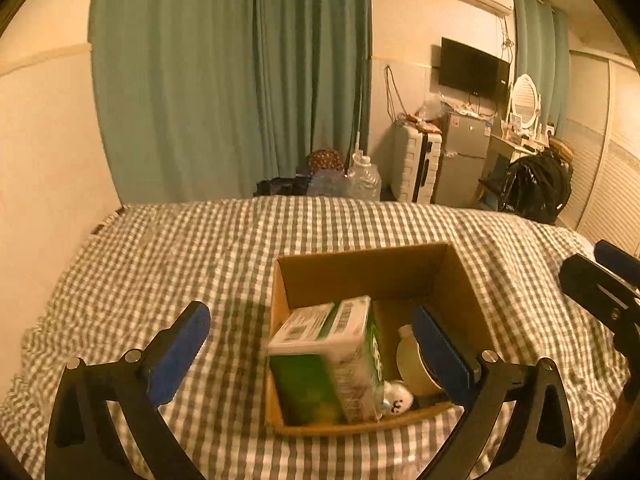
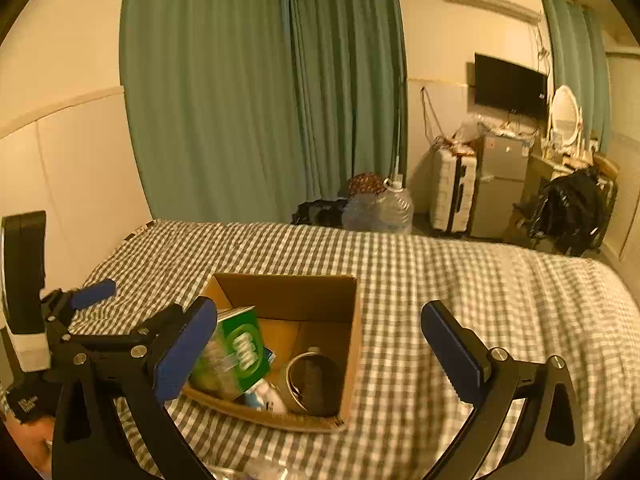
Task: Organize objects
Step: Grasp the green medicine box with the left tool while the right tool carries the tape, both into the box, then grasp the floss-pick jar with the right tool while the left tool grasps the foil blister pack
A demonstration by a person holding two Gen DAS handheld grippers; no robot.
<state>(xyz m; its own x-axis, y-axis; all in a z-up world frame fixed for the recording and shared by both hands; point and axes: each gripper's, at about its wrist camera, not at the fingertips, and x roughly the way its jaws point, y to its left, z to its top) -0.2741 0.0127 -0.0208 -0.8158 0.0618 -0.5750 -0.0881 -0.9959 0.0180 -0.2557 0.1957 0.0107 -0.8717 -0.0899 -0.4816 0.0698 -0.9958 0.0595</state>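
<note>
Checkered bed; cardboard box contents blurred (green carton).

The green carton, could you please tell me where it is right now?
In both wrist views the green carton leans inside the cardboard box on the bed, at its left side, beside a metal cup.

One cardboard box, one green carton, one tape roll, perhaps one small toy, two grippers, left gripper, right gripper.

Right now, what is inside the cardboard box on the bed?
The cardboard box holds a green carton, leaning, a tape roll and a small white item. The carton hides the floor beneath it; what else lies there cannot be seen.
</note>
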